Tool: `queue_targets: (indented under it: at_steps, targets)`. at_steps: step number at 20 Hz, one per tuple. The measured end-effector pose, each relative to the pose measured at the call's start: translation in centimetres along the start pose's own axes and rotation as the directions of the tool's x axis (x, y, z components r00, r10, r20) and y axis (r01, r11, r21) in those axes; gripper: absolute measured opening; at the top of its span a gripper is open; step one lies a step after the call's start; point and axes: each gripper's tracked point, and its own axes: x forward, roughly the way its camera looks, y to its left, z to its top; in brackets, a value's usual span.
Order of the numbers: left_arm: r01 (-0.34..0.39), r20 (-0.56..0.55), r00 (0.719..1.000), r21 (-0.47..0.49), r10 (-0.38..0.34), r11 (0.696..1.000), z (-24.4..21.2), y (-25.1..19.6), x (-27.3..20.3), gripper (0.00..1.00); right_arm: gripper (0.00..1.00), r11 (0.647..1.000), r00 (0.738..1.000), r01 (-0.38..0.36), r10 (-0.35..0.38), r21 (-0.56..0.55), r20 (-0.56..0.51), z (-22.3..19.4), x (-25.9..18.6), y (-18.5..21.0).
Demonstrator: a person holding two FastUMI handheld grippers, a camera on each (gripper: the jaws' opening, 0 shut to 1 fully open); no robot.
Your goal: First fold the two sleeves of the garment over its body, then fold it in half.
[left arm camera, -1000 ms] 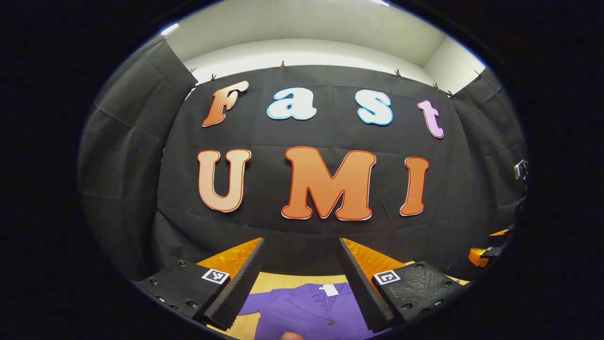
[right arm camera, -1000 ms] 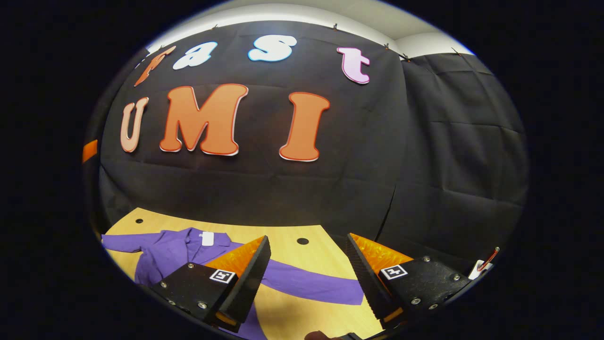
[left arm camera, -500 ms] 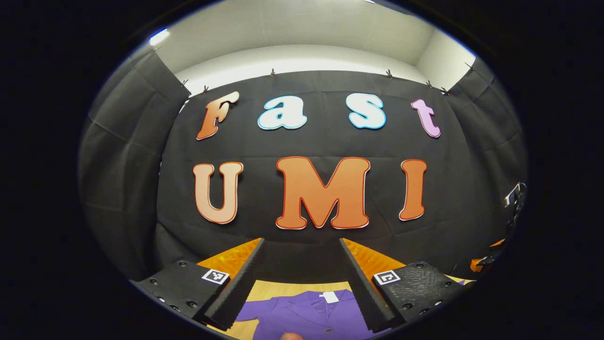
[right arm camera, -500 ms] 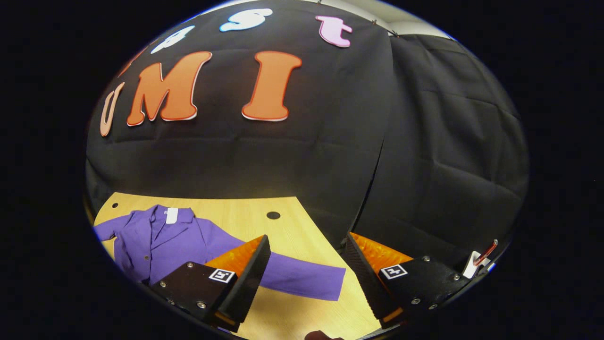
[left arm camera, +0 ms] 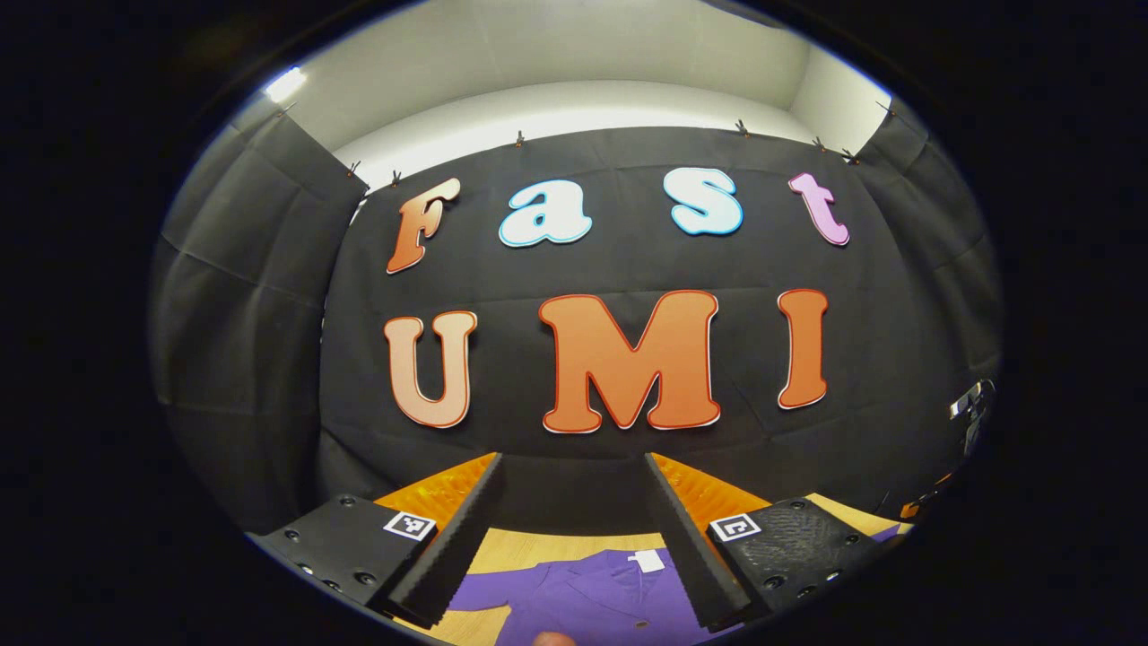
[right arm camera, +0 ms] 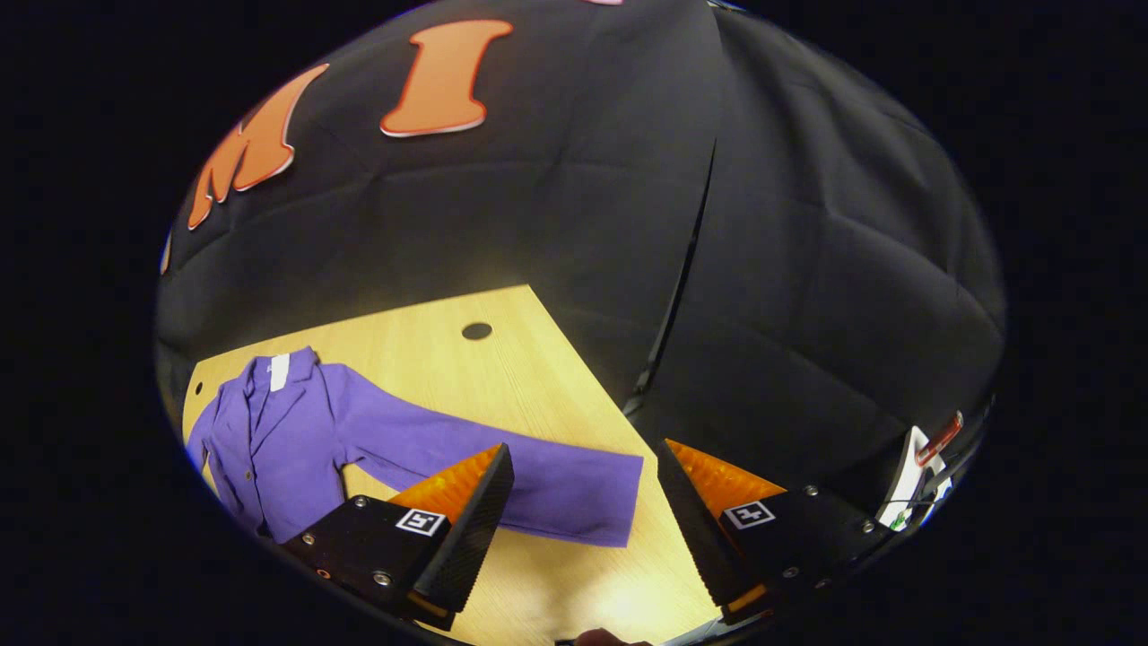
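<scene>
A: Here, a purple garment (right arm camera: 296, 440) lies spread flat on the wooden tabletop (right arm camera: 502, 359), collar toward the booth's back wall, one sleeve (right arm camera: 502, 475) stretched out sideways toward the tabletop's right edge. Nothing looks folded yet: that sleeve is off the body, so by my reading the whole task remains ahead.

B: And the claws?

A: In the right gripper view, the right claw (right arm camera: 583, 502) hovers above the outstretched sleeve with its jaws spread wide, holding nothing; the cuff end sits between the two fingers as framed. In the left gripper view, the left claw (left arm camera: 569, 529) also stands wide apart and empty, raised over the garment's collar (left arm camera: 628, 574).

B: Room to work?

A: The cuff stops short of the tabletop's angled right edge, where the black cloth wall (right arm camera: 807, 269) hangs close. Bare wood lies beyond the sleeve toward the back, with a small round hole (right arm camera: 476, 331) in it. The other sleeve runs to the view's rim, so its position is hard to judge.
</scene>
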Motion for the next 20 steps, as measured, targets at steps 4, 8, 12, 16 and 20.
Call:
queue_targets:
  at_steps: [4,8,12,16,20]
  targets:
    - [-0.028,-0.034,0.999,0.000,0.028,1.000,-0.9,0.4,-0.4,0.95,0.97,0.999,0.987,-0.010,0.016,0.043,-0.158,-2.8,2.3,-1.2]
    - [-0.049,-0.064,0.997,0.008,0.050,0.999,-1.8,0.4,-0.7,0.94,0.97,0.999,0.966,-0.019,0.028,0.037,-0.256,-4.2,3.9,-1.5]
    - [-0.066,-0.080,0.995,0.024,0.068,0.998,-2.0,0.3,-1.1,0.95,0.97,0.997,0.938,-0.027,0.049,0.069,-0.342,-5.5,5.6,-1.6]
    - [-0.076,-0.091,0.993,0.046,0.080,0.996,-2.2,0.1,-1.5,0.94,0.98,0.993,0.909,-0.014,0.063,0.120,-0.412,-6.8,7.4,-2.1]
    - [-0.089,-0.120,0.988,0.060,0.096,0.994,-3.0,0.0,-2.0,0.94,0.97,0.992,0.881,-0.001,0.059,0.122,-0.470,-7.9,9.0,-2.7]
